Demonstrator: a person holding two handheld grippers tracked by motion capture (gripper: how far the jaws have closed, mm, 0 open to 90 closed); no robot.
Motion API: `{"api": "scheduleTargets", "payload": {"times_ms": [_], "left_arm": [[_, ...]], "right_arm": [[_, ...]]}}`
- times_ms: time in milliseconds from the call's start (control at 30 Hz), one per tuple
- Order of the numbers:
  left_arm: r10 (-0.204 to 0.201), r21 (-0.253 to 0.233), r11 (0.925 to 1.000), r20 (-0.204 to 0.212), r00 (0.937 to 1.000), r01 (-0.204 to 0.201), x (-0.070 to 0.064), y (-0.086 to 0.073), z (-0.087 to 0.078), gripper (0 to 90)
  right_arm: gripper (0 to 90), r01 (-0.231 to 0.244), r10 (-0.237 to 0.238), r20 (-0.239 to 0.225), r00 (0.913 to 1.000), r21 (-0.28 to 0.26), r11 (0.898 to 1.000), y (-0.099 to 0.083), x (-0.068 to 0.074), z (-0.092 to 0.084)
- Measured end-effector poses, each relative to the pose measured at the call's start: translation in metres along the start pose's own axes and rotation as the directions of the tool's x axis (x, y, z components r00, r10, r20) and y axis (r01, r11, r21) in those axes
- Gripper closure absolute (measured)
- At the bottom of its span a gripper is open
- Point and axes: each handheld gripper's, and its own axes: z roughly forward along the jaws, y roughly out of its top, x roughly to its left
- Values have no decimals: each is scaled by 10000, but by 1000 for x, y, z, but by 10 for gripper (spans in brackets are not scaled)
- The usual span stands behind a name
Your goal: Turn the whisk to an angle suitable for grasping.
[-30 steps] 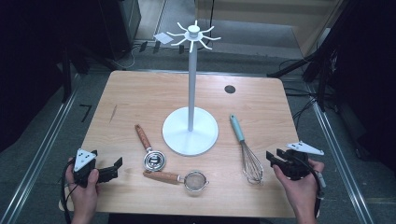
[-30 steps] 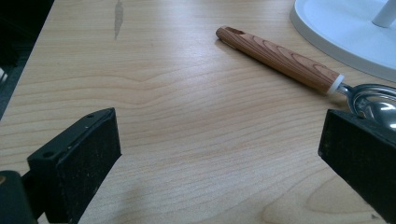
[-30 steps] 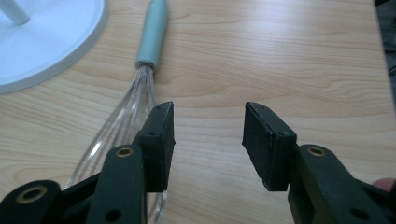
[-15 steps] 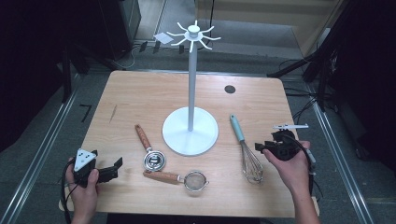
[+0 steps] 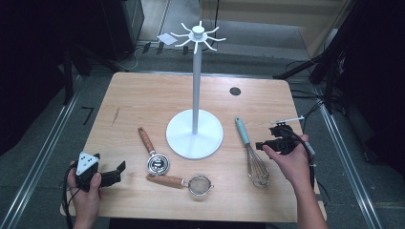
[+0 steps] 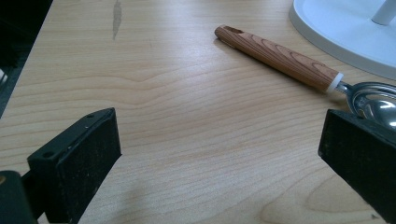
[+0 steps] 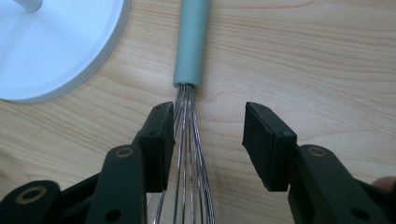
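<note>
High view shows the change plainly: a second ago the right tongs [image 5: 265, 144] sat out at the right edge of the worktop [image 5: 143, 102], well apart from everything, and since then the hand carrying them has swung inward until they hover just beside the whisk [image 5: 251, 151]. The left tongs [image 5: 114, 172] have not stirred; they rest at the near left corner, jaws spread wide with nothing between them, looking across bare wood at the wooden-handled scoop [image 6: 299, 65].

Right gripper view gives the closer reading. The whisk lies flat, its pale green handle pointing away towards the white stand [image 5: 194, 133] and its wires running back under the jaws. The right tongs [image 7: 210, 140] stand about half open. The wires pass close by the left jaw, partly under it, while the right jaw stands off over bare wood. Nothing is pinched yet.

I'd judge the whisk is the chosen piece, probably bound for one of the hooks at the top of the stand. The approach looks nearly done, though the tongs sit off-centre. A small shift to bring the neck between the pads, then a drop and a squeeze, would seem to be what is wanted. Closing as they stand risks catching a few springy wires only. The strainer [image 5: 198, 184] lies untouched near the front edge.
</note>
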Motion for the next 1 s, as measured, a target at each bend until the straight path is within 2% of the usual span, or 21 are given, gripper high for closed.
{"api": "scheduleTargets", "payload": {"times_ms": [67, 367, 467, 567, 1000], "left_arm": [[7, 4, 10000, -7, 10000, -7, 0, 0, 0, 0], [5, -3, 10000, -22, 10000, -5, 0, 0, 0, 0], [26, 23, 10000, -14, 10000, -26, -1, 0, 0, 0], [51, 34, 10000, -25, 10000, -51, -1, 0, 0, 0], [19, 27, 10000, -21, 10000, -19, -1, 0, 1, 0]], "right_arm": [[556, -70, 73, -114, 9999, 252, 9997, 4, 2, 1], [594, 97, -96, -9, 10000, 1109, 9938, 19, 9, 14], [616, 132, -90, -310, 9995, 1392, 9902, 23, 12, 19], [626, 208, -160, -320, 9994, 1543, 9878, 25, 14, 23], [652, 363, -427, 303, 9986, 1878, 9815, 41, 27, 45]]}}
